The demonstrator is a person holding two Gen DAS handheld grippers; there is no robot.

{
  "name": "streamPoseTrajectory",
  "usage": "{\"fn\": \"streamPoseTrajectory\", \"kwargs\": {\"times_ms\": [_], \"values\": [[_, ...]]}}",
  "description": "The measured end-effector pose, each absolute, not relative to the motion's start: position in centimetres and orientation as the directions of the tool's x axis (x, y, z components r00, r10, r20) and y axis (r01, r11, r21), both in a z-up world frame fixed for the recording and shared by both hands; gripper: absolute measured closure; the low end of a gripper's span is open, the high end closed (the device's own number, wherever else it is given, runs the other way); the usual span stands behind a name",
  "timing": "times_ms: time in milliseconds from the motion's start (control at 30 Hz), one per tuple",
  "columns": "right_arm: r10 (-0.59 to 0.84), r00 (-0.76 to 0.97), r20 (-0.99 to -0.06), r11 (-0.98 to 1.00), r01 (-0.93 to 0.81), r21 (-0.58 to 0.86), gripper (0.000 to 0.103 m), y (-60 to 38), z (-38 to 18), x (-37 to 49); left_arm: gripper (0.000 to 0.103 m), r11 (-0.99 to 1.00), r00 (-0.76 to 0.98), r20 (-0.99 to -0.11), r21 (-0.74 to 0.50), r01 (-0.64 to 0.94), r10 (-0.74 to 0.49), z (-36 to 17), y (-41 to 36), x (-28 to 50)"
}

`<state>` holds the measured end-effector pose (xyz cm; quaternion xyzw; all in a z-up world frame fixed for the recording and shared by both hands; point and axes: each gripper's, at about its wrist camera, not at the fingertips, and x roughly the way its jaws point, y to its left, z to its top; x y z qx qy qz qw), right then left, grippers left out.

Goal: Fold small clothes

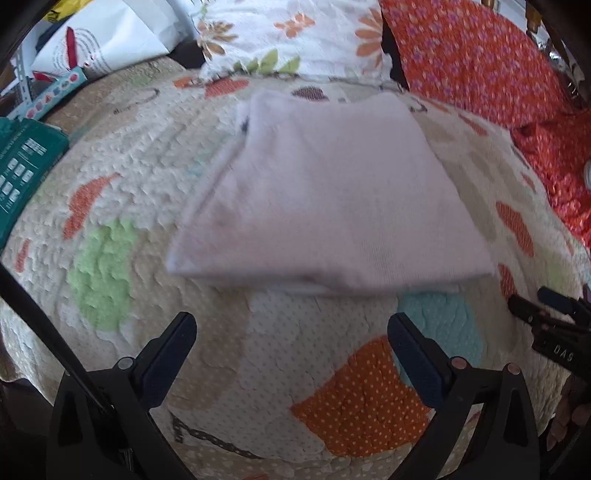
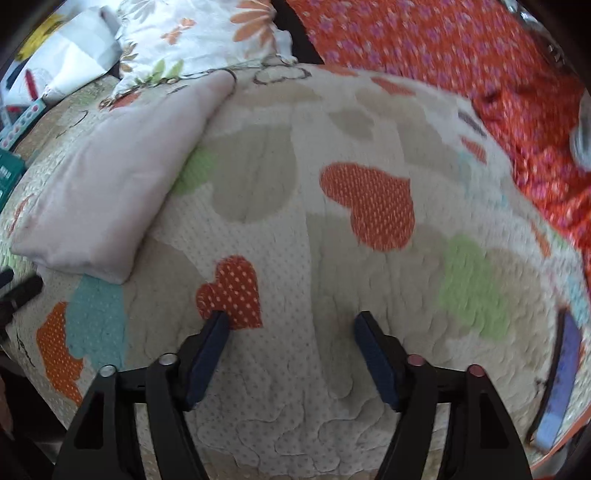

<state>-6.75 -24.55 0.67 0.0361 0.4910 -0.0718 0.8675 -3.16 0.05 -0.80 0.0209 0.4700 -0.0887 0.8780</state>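
Cloth: a small pale pink cloth [image 1: 328,192] lies folded into a neat flat shape on the bed quilt [image 1: 147,155]. It fills the middle of the left wrist view. In the right wrist view it sits at the upper left.
Left gripper: the left gripper [image 1: 291,328] is let go and wide apart, with nothing in it. It sits at the bottom of its own view, near the cloth's front edge but not touching it.
Right gripper: the right gripper [image 2: 291,321] is let go too, with only bare quilt between its fingers. It is off to the side of the cloth, well apart from it.
Done so far: this cloth looks folded, with layers showing at its left and front edges.
Left to do: maybe one more fold to make it smaller, or a new piece. No other small clothes can be seen for sure.
Around it: a flowered pillow [image 1: 288,33] and a red flowered fabric [image 1: 480,62] lie at the top.
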Motion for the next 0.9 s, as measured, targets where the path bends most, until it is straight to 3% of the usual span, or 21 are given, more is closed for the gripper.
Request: {"fn": "streamPoseTrajectory", "kwargs": {"times_ms": [267, 900], "values": [[-0.093, 0.503, -0.859, 0.973, 0.230, 0.030, 0.001, -25.7, -0.1, -6.8, 0.000, 0.985, 0.545, -0.832, -0.010, 0.173, -0.104, -2.7, -0.6, -4.0], [-0.129, 0.496, -0.859, 0.960, 0.281, 0.018, 0.000, -25.4, -0.4, -6.7, 0.000, 0.988, 0.527, -0.844, -0.017, 0.152, -0.096, -2.9, -0.7, -3.4]]}}
